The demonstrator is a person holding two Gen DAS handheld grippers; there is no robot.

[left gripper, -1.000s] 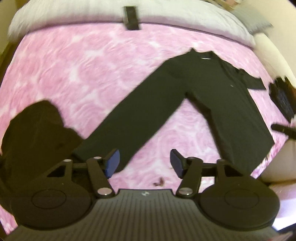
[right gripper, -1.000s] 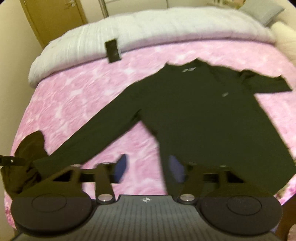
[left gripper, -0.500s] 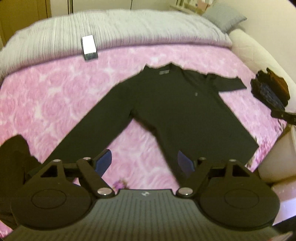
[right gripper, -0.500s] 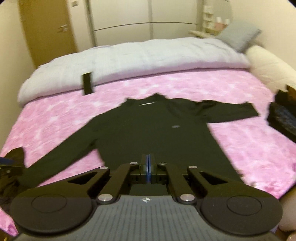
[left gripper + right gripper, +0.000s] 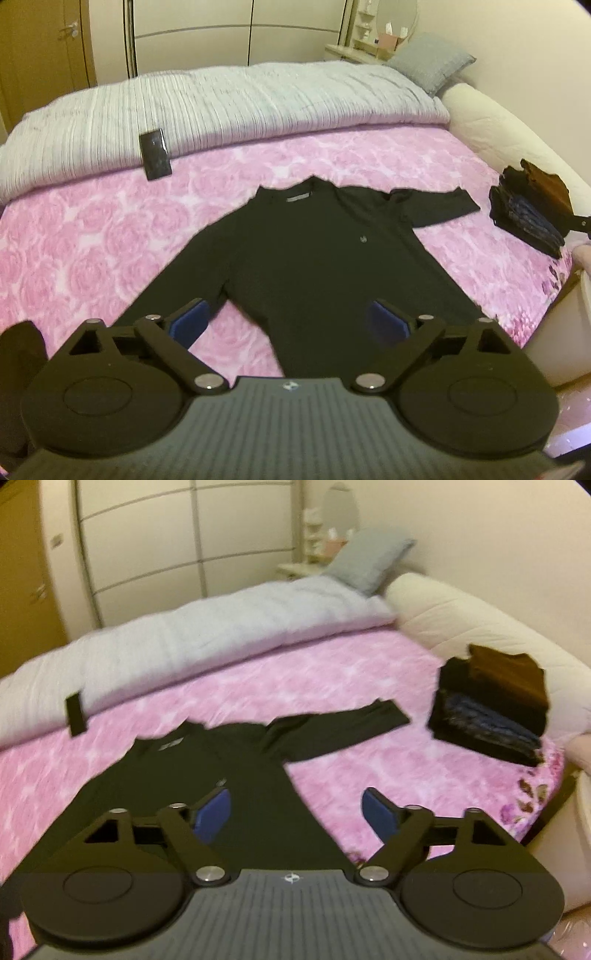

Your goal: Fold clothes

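Note:
A black long-sleeved shirt (image 5: 317,258) lies spread flat, front up, on the pink rose-patterned bedcover (image 5: 92,236), collar toward the far side. It also shows in the right wrist view (image 5: 207,775). My left gripper (image 5: 291,323) is open and empty, held above the shirt's near hem. My right gripper (image 5: 297,814) is open and empty, above the shirt's right side near the hem. The shirt's right sleeve (image 5: 343,725) stretches toward a stack of clothes.
A stack of folded dark clothes (image 5: 491,709) sits at the bed's right edge, also in the left wrist view (image 5: 528,212). A dark garment (image 5: 20,354) lies at the near left. A black phone (image 5: 155,155) lies by the grey duvet (image 5: 221,107).
Both grippers have lifted and tilted up, so more of the room shows. The right gripper was shut half a second ago and is open now. The left gripper stayed open.

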